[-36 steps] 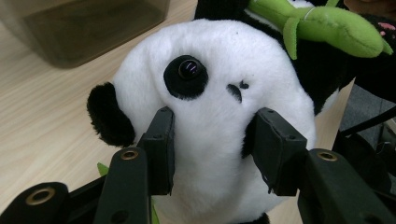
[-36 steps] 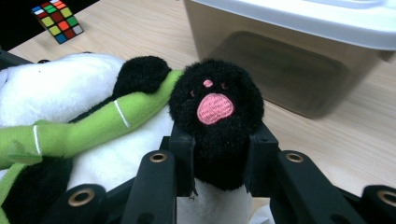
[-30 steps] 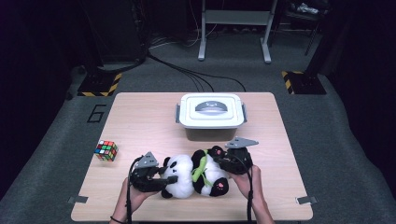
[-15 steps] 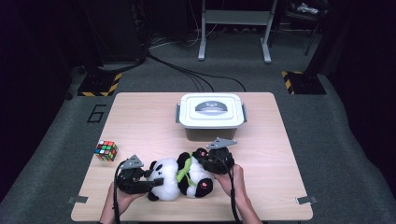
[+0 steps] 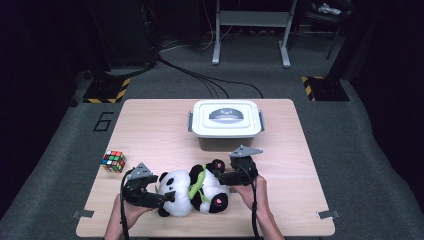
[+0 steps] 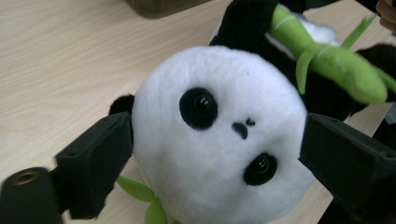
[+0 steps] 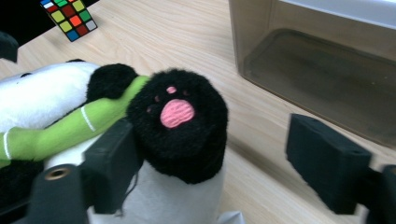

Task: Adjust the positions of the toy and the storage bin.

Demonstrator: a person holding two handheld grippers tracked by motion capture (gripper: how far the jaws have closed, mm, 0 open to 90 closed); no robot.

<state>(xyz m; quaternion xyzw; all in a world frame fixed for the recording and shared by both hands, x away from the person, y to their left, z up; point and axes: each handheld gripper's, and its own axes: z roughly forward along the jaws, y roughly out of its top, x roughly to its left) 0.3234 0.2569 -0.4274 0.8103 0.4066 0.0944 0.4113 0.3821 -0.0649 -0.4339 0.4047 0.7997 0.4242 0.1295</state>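
Jaws of both grippers have just been opening: the left gripper (image 6: pixel 210 154) is straddling the panda's (image 5: pixel 192 190) head, the right gripper (image 7: pixel 210 154) its foot. Panda is lying lengthwise across the lower middle of the high view, head to the left, on the table (image 5: pixel 155 130).

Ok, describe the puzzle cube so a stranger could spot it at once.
Start at the wooden table and go to its left edge, left of the plush panda. The puzzle cube sits there alone, the one small thing chequered in many bright colours.
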